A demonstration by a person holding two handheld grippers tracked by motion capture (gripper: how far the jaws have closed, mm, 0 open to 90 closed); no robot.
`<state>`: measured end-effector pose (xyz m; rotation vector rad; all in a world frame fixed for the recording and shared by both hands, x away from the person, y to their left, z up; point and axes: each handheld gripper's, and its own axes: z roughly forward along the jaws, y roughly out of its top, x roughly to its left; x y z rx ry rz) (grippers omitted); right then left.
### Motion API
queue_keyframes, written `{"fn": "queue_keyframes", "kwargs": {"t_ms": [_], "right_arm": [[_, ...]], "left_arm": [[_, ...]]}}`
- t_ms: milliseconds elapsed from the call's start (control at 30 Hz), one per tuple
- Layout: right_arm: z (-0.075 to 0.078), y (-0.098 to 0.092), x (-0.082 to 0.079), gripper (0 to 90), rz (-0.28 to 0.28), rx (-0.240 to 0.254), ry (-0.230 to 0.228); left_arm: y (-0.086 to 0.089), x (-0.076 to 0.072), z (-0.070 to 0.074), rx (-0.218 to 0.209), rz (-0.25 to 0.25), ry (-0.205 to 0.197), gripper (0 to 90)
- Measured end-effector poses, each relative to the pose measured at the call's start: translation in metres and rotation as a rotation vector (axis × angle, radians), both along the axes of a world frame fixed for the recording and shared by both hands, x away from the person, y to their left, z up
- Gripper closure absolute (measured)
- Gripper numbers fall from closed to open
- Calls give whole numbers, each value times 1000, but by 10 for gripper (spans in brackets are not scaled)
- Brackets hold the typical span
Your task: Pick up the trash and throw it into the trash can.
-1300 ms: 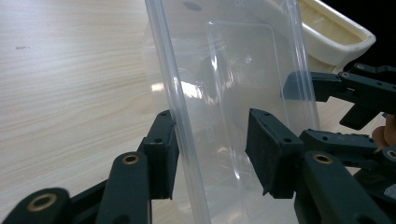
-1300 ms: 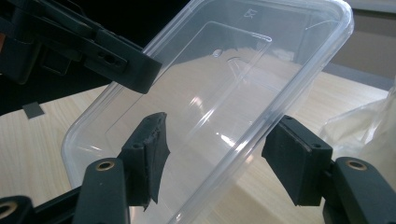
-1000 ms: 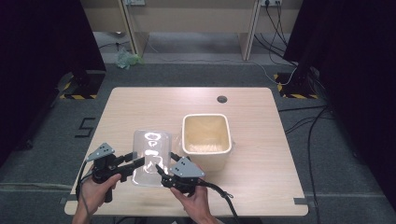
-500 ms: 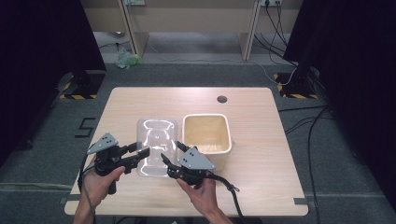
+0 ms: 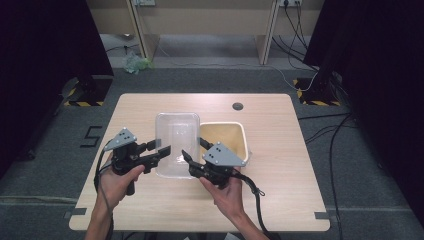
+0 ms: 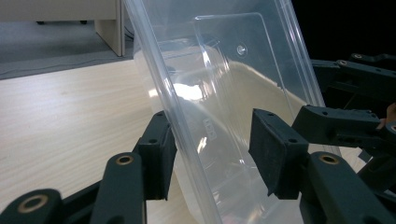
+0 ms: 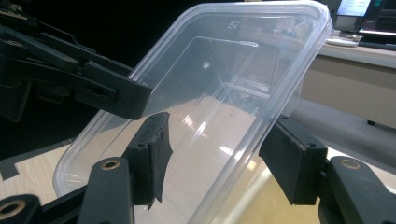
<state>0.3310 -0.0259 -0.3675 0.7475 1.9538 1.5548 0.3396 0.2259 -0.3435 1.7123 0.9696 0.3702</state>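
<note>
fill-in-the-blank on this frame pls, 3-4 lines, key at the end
1. Both grippers grip a clear plastic ____.
2. The beige rectangular tub sits on the light wooden table, on the person's ____ of it.
3. The left gripper and right gripper hold it ____ the tabletop.
4. The small dark round disc lies near the table's ____ edge.

Missing: container; right; above; far

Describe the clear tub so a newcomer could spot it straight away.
Start at the pale wooden table. Near its front edge, the left gripper and right gripper hold a clear tub between them. Unlike the cream tub touching its right side, it is see-through.
</note>
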Motion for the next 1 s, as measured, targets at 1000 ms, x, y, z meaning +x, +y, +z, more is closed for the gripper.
{"fn": "queue_keyframes", "kwargs": {"t_ms": [1000], "right_arm": [[30, -66, 28, 429, -121, 0, -26]], "left_arm": [[-78, 45, 19, 23, -90, 3, 504]]}}
